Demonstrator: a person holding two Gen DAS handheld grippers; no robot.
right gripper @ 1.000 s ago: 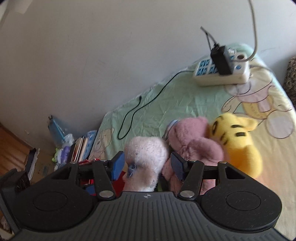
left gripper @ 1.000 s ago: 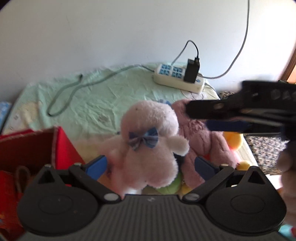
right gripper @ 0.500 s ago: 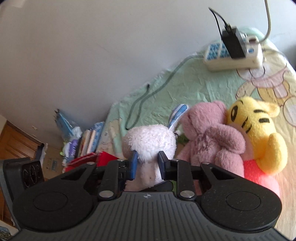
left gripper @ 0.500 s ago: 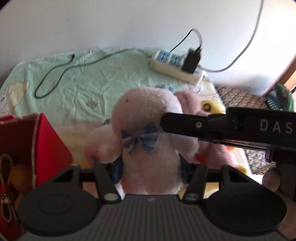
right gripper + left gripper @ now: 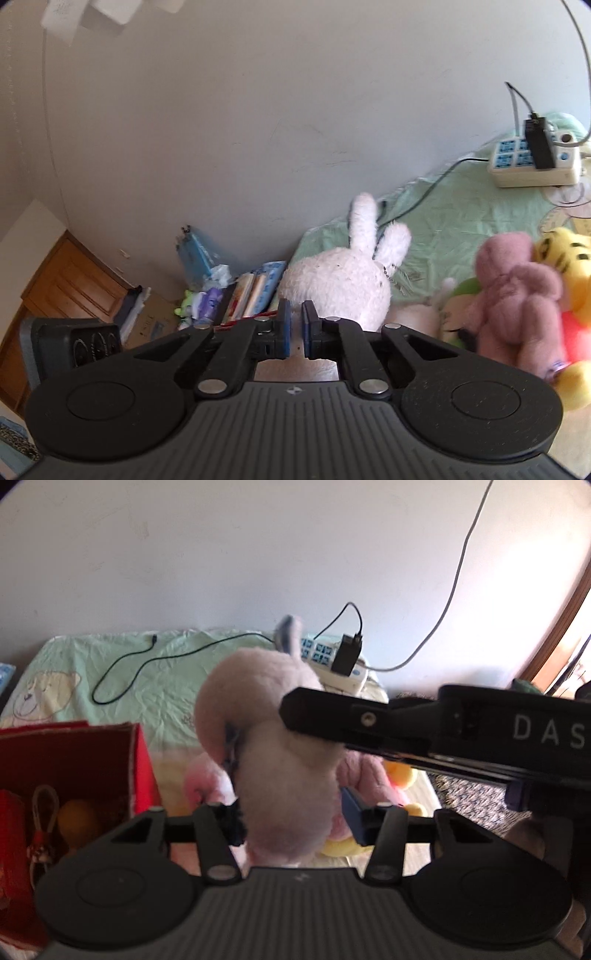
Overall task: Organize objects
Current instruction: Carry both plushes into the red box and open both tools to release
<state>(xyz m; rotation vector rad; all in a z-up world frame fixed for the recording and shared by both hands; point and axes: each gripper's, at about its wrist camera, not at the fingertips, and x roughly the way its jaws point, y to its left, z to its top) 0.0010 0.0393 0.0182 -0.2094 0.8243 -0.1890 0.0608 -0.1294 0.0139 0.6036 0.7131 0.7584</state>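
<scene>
A white plush rabbit [image 5: 280, 760] with a blue bow is lifted above the bed. My left gripper [image 5: 295, 823] is shut on its body. My right gripper [image 5: 293, 332] is shut on the back of the rabbit [image 5: 336, 288]; it reaches in from the right in the left wrist view [image 5: 306, 716]. A red box [image 5: 74, 760] with an orange ball inside stands at the left. A pink teddy [image 5: 517, 288] and a yellow plush bear [image 5: 569, 295] lie on the bed to the right.
The bed has a pale green sheet [image 5: 110, 686]. A white power strip [image 5: 532, 162] with a black charger and cables lies near the wall. Books and clutter [image 5: 243, 291] sit on the floor beside the bed.
Both grippers closed on the rabbit and it rose off the bed, turning so its ears point up. The other plush toys stayed on the bed.
</scene>
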